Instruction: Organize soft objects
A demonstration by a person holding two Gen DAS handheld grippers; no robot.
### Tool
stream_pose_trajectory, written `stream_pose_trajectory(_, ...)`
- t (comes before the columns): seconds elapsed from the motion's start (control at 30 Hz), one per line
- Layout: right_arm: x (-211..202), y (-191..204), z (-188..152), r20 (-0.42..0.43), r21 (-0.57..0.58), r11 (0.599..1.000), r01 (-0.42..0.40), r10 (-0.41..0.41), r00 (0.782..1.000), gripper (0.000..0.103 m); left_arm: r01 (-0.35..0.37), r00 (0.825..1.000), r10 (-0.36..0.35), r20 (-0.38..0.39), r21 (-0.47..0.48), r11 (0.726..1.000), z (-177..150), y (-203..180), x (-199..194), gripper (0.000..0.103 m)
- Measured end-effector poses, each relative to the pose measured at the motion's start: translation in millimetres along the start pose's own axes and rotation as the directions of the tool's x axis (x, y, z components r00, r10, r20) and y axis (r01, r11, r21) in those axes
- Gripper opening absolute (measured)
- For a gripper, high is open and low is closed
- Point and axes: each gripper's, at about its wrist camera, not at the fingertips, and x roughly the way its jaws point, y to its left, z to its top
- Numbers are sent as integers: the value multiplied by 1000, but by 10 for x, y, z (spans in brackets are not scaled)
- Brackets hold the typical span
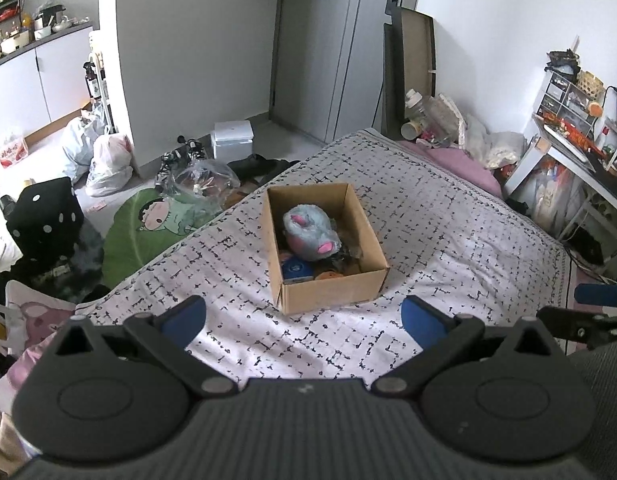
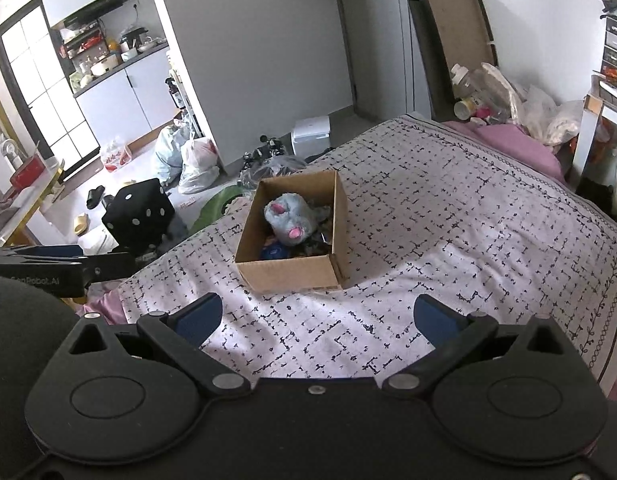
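Observation:
An open cardboard box (image 1: 332,290) stands on the patterned bedspread (image 1: 448,216). Inside it lies a grey plush toy with pink ears (image 1: 308,232) on top of several smaller items, one blue (image 1: 296,270) and one orange (image 1: 330,275). The box (image 2: 286,272) and the plush toy (image 2: 288,216) also show in the right wrist view. My left gripper (image 1: 304,320) is open and empty, held above the bed short of the box. My right gripper (image 2: 314,318) is open and empty, also short of the box.
A black cushion with white dots (image 1: 44,220) and a green cartoon cushion (image 1: 148,224) lie on the floor left of the bed. Plastic bags (image 1: 108,160) and a white box (image 1: 232,138) sit beyond. Clutter (image 1: 440,120) lies at the bed's far end, a desk (image 1: 580,152) at right.

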Motion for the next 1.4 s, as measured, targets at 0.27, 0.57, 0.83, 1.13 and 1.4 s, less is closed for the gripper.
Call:
stream_pose_trajectory(0.27, -15, 7, -17, 9, -9, 1000, 8, -8, 1000, 103, -1, 1000, 1, 0, -10, 1000, -10, 27, -3, 103)
stream_pose_trajectory(0.57, -6, 27, 10, 16, 1, 1000, 14, -14, 1000, 103, 3, 1000, -3, 3, -11, 1000, 10, 28, -19, 103)
stream_pose_trajectory(0.83, -33, 41, 35, 45, 26, 1000, 12, -13, 999, 103, 2, 1000, -2, 3, -11, 1000, 9, 28, -8, 103)
stream_pose_trajectory(1.13, -33, 115, 17, 45, 43, 999, 18, -20, 999, 103, -28, 999, 28, 15, 3, 1000, -6, 32, -61, 103)
stream_pose_trajectory(1.4, -59, 133, 0, 46, 66, 997, 41, -44, 998, 103, -25, 1000, 25, 12, 5, 1000, -14, 29, -62, 103)
